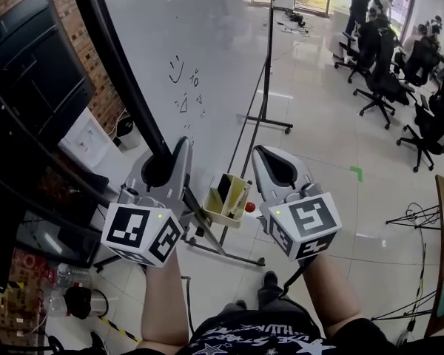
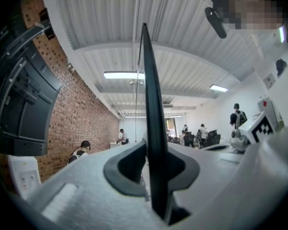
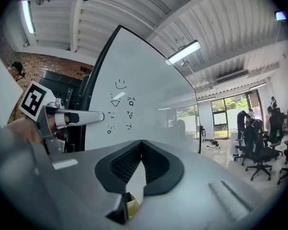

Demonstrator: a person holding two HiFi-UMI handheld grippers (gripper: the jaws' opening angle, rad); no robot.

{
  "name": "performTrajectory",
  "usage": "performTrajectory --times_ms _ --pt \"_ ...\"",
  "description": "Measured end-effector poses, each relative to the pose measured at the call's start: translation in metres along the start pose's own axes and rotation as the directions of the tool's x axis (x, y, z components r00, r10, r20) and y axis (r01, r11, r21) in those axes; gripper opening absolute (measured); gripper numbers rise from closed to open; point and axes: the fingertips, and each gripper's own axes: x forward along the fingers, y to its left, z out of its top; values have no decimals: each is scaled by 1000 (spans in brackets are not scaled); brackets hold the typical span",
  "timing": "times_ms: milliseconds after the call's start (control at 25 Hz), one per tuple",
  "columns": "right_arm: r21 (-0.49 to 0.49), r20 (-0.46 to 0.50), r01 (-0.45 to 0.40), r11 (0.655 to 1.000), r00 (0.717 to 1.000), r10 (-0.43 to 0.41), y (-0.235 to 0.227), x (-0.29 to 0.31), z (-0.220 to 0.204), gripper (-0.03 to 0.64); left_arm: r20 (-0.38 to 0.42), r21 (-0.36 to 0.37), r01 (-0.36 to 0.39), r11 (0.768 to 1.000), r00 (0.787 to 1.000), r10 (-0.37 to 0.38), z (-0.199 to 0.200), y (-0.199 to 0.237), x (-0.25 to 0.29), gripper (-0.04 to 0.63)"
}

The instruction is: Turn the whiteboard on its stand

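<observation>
The whiteboard [image 1: 207,50] leans tilted on its stand [image 1: 268,65], with small doodles on its white face [image 3: 144,95]. Its black frame edge [image 1: 118,72] runs down into my left gripper [image 1: 163,167], which is shut on it. In the left gripper view that edge [image 2: 151,104] stands upright between the pads of the left gripper [image 2: 156,162]. My right gripper [image 1: 275,160] hovers beside it, to the right, in front of the board's face. The right gripper [image 3: 141,145] is shut with its tips touching and nothing between them.
A yellow tray [image 1: 226,198] with markers and a red knob [image 1: 250,207] sits on the stand's lower frame between the grippers. Black cabinets [image 1: 29,87] and a brick wall are at the left, bottles [image 1: 66,276] on the floor. Office chairs [image 1: 385,72] and people are at the far right.
</observation>
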Motion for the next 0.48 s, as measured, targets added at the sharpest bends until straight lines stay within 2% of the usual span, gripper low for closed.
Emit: performTrajectory --times_ms 200,480 --pt "10 -21 37 999 999 -37 12 -1 3 8 25 -3 31 1000 999 -31 11 -6 -9 61" --pt "-1 -40 31 1000 999 -31 24 -7 2 8 29 -11 44 999 999 -44 14 -11 -17 64"
